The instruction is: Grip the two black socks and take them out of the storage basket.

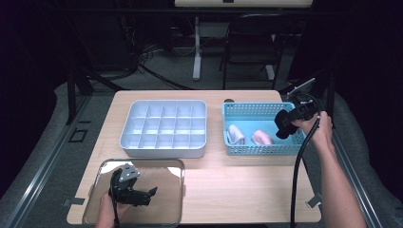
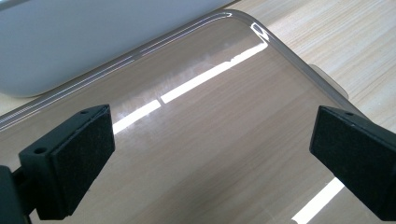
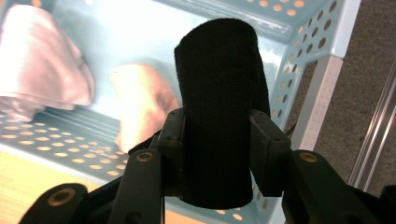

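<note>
Black rolled fabric (image 3: pixel 217 112), a soft upright bundle, is pinched between the jaws of the right gripper (image 1: pixel 286 124), which the person's right hand (image 1: pixel 322 130) holds above the right end of the perforated light-blue plastic basket (image 1: pixel 247 110), forearm reaching up from the lower right. Two pale pink cloth rolls (image 1: pixel 236 134) lie in that basket. Low at the near left, the left gripper (image 1: pixel 142 196) hovers with jaws spread wide and empty over the shiny clear rectangular tray (image 1: pixel 176 166).
</note>
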